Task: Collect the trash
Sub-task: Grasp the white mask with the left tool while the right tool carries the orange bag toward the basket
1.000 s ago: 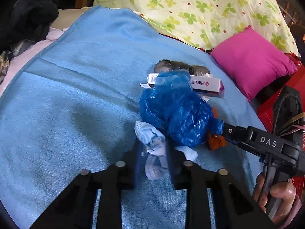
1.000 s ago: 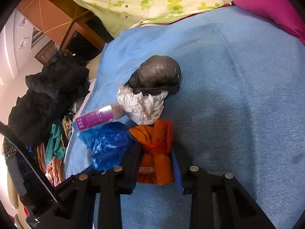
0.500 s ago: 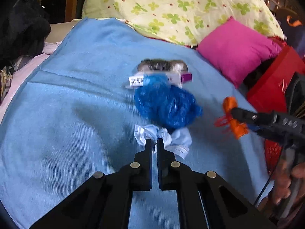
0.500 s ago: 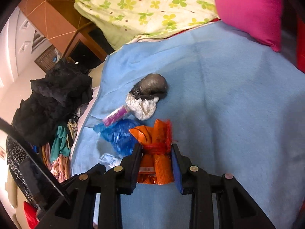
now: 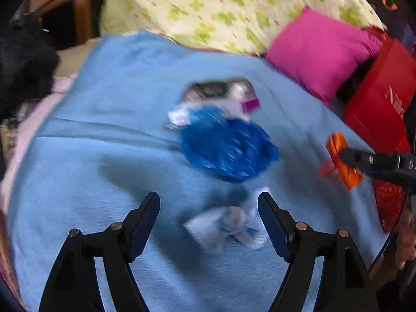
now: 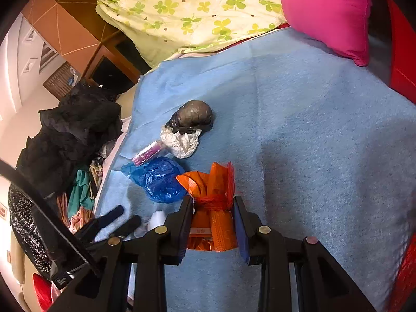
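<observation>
On the blue blanket (image 5: 91, 169) lies a heap of trash: a crumpled blue plastic bag (image 5: 228, 145), a purple-and-white box (image 5: 244, 105) and a dark grey bag (image 5: 213, 88). A pale blue wad (image 5: 228, 223) lies on the blanket between the fingers of my left gripper (image 5: 208, 196). Its jaws are opening and the pads stand clear of the wad. My right gripper (image 6: 213, 200) is shut on an orange mesh bag (image 6: 213, 182), held above the blanket. Beyond it in the right wrist view lie the blue bag (image 6: 158, 179), a white paper wad (image 6: 182, 143) and the dark bag (image 6: 195, 117).
A pink pillow (image 5: 319, 52) and a clover-print quilt (image 5: 221, 7) lie at the far side of the bed. A red bag (image 5: 382, 98) stands at the right. A pile of dark clothes (image 6: 70, 130) lies off the blanket's left edge.
My left gripper, shut by the pale wad half a second ago, has spread wide, with the wad lying between its fingers. My right gripper has carried the orange mesh bag up and away from the heap.
</observation>
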The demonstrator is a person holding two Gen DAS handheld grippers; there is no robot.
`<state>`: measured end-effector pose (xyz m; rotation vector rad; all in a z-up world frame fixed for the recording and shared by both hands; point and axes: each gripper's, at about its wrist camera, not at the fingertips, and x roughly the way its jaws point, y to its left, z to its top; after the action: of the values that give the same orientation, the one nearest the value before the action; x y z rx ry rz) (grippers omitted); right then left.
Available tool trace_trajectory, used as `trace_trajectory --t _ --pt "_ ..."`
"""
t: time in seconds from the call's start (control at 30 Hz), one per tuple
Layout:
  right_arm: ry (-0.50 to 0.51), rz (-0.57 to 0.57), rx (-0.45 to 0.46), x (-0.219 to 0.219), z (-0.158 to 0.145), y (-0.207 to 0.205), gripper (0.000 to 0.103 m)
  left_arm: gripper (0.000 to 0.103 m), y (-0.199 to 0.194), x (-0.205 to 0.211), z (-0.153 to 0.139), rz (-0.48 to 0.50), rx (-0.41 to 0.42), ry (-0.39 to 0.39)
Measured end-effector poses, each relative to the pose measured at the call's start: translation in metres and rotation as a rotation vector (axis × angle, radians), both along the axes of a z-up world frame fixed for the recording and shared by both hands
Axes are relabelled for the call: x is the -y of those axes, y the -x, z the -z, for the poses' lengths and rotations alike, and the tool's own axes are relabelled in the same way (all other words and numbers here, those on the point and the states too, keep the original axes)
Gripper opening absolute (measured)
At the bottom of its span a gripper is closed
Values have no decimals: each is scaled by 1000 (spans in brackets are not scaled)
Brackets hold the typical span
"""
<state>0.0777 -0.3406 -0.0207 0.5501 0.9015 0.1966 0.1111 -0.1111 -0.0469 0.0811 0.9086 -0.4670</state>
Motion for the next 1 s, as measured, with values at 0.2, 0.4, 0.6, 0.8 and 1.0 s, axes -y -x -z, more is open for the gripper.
trace_trajectory --t 0.2,0.4,0.6,0.8,1.0 --pt "25 -7 11 2 -3 2 33 69 10 27 18 119 -49 -78" --pt "52 -23 43 -1 -12 11 33 42 14 27 15 114 -41 -52" --pt "60 -16 80 0 -25 26 33 37 33 39 3 158 6 -47" --pt "71 7 155 6 -47 52 33 37 73 45 -26 133 90 -38" --pt "87 42 251 20 -71 93 33 37 123 53 -58 72 188 -23"
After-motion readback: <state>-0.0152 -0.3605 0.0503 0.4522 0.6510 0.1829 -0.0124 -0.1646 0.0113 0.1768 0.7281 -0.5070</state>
